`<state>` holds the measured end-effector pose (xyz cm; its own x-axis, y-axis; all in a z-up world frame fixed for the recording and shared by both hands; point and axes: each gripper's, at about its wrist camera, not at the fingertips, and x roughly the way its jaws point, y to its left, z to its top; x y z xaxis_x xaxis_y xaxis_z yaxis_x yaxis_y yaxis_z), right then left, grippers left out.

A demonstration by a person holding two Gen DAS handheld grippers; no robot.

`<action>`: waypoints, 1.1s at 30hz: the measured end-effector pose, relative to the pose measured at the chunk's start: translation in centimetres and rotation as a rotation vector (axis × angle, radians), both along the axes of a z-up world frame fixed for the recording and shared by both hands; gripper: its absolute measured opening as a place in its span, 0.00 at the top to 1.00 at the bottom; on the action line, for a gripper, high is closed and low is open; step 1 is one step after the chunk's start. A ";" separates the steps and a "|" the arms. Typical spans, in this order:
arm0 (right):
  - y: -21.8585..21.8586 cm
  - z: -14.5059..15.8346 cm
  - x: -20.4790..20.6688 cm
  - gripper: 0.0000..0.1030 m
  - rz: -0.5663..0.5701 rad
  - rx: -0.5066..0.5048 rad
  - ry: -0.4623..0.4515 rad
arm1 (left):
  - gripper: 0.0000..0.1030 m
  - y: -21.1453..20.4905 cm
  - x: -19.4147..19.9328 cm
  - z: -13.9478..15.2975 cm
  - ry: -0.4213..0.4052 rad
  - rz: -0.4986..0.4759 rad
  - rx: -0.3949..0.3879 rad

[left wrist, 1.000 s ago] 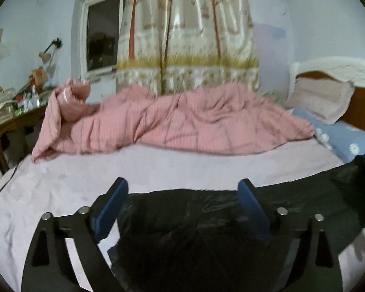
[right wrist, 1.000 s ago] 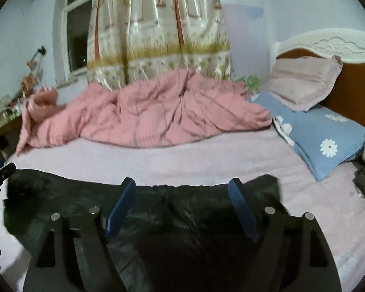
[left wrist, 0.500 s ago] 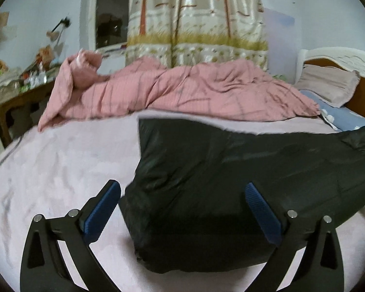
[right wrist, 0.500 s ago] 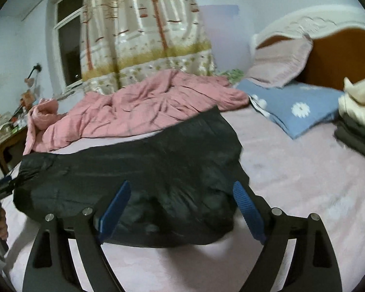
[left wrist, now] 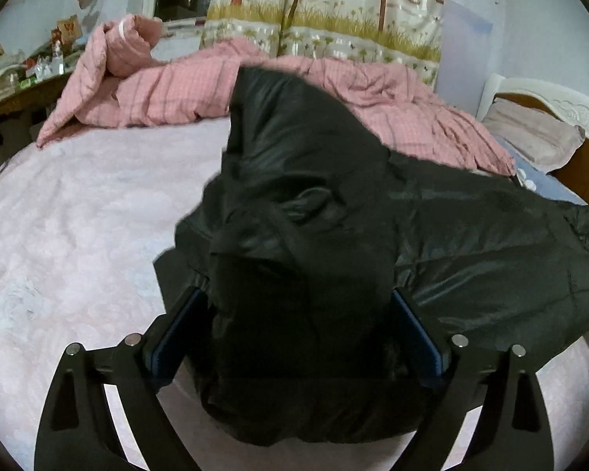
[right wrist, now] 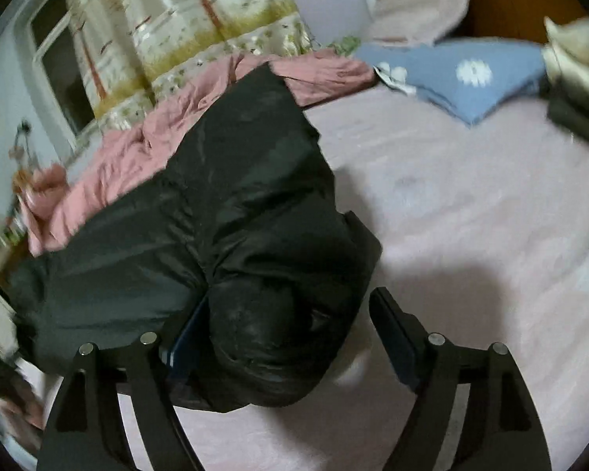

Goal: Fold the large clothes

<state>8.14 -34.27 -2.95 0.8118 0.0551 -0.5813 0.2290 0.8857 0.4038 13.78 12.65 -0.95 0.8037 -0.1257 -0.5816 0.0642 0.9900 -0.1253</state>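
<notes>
Left gripper [left wrist: 294, 329] jaws wide, a bunched fold of the black puffer jacket [left wrist: 333, 212] filling the gap between the blue pads; whether they pinch it, cannot tell. Right gripper [right wrist: 290, 337] jaws wide too, jacket bulge against the left pad, right pad apart from it. Jacket sits heaped on the pink bed sheet [left wrist: 78, 216], pink checked quilt [left wrist: 169, 90] far, blue daisy pillow [right wrist: 471, 74] far right.

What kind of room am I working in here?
A home bedroom, most likely: a bed under a pale pink sheet, a rumpled pink checked quilt, a blue daisy-print pillow and a carved white headboard.
</notes>
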 end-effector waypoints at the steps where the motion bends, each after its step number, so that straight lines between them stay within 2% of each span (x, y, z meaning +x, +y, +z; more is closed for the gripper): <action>1: 0.0 -0.1 -0.4 0.21 -0.001 0.028 -0.003 | 0.14 -0.1 -0.8 0.5 -0.034 0.013 0.015; 3: -0.1 -0.4 -1.1 0.21 0.024 0.128 -0.006 | 0.20 -0.5 -2.6 1.9 -0.115 0.034 0.047; 5: 0.0 -1.1 -1.3 0.21 0.083 0.257 -0.014 | 0.20 -1.4 -4.3 3.4 -0.193 0.016 0.049; 6: 0.2 -1.3 -1.3 0.21 0.086 0.278 -0.011 | 0.24 -2.3 -5.4 4.3 -0.237 -0.004 0.053; 7: 0.4 -1.4 -1.3 0.18 0.077 0.276 -0.013 | 0.33 -3.0 -6.1 5.0 -0.270 -0.018 0.062; 9: 0.8 -1.6 -1.0 0.16 0.066 0.259 -0.020 | 0.38 -5.1 -7.2 6.3 -0.318 -0.086 0.065; 13: 1.2 -2.9 -0.1 0.15 -0.018 0.317 0.014 | 0.60 -9.6 -5.9 6.8 -0.266 -0.245 0.037; 17: 2.7 -2.9 0.1 0.15 -0.078 0.309 -0.030 | 0.73 -14.4 -2.1 6.0 -0.153 -0.344 -0.014; 21: 2.4 -3.1 0.6 0.15 -0.100 0.341 -0.063 | 0.82 -17.0 1.9 3.7 0.041 -0.313 0.006; 24: 2.7 -2.4 0.8 0.34 -0.107 0.294 -0.073 | 0.82 -17.5 3.4 2.0 0.125 -0.298 0.010; 26: 3.1 -1.2 0.8 0.51 -0.099 0.226 -0.098 | 0.82 -18.1 3.6 1.1 0.141 -0.296 0.060; 29: 3.8 1.3 0.7 0.59 -0.078 0.147 -0.145 | 0.82 -19.0 3.0 0.1 0.134 -0.281 0.113; 33: 6.0 4.9 0.7 0.61 -0.058 0.048 -0.214 | 0.82 -18.8 3.1 -0.1 0.115 -0.261 0.130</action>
<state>8.80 -28.25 1.98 0.9188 0.0279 -0.3938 0.1842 0.8519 0.4902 16.83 -6.14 -1.00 0.6818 -0.2375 -0.6919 0.3110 0.9502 -0.0197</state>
